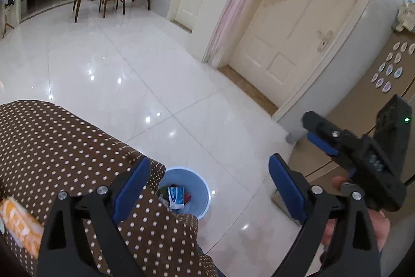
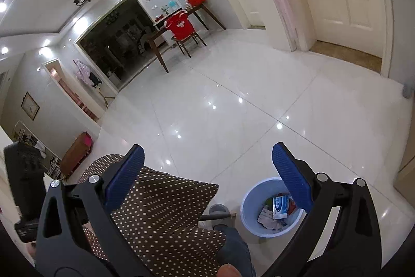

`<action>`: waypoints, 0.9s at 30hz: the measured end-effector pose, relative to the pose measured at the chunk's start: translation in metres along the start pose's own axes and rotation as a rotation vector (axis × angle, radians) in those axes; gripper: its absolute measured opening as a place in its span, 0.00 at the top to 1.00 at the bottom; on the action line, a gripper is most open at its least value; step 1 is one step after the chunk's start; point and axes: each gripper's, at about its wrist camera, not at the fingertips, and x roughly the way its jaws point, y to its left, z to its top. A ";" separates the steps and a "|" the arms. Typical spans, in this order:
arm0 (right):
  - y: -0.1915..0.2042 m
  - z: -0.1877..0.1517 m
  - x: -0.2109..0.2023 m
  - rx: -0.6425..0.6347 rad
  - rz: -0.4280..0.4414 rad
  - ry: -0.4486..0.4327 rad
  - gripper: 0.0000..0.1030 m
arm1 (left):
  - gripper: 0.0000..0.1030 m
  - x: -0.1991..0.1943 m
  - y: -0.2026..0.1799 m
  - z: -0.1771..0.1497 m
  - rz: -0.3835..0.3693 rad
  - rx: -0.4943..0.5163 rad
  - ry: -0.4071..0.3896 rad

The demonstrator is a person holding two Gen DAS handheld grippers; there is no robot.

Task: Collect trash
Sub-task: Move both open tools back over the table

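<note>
Down by the dotted cloth point(image 1: 77, 147) sits your blue bin point(image 2: 249, 222), wrappers point(image 2: 280, 207) already inside. Both left gripper point(image 1: 210, 188) and right gripper point(image 2: 207, 173) hang released, empty (likely freed for the next pickup).

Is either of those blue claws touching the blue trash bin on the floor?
Apart. In the right wrist view the bin stands on the floor far below the open right gripper; the left gripper is likewise open and empty.

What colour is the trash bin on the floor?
Light blue. The trash bin shows best in the right wrist view, with wrappers inside.
</note>
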 end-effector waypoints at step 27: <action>0.138 -0.047 0.023 -0.373 0.150 0.147 0.06 | 0.10 -0.147 0.080 -0.058 0.311 -0.136 -0.198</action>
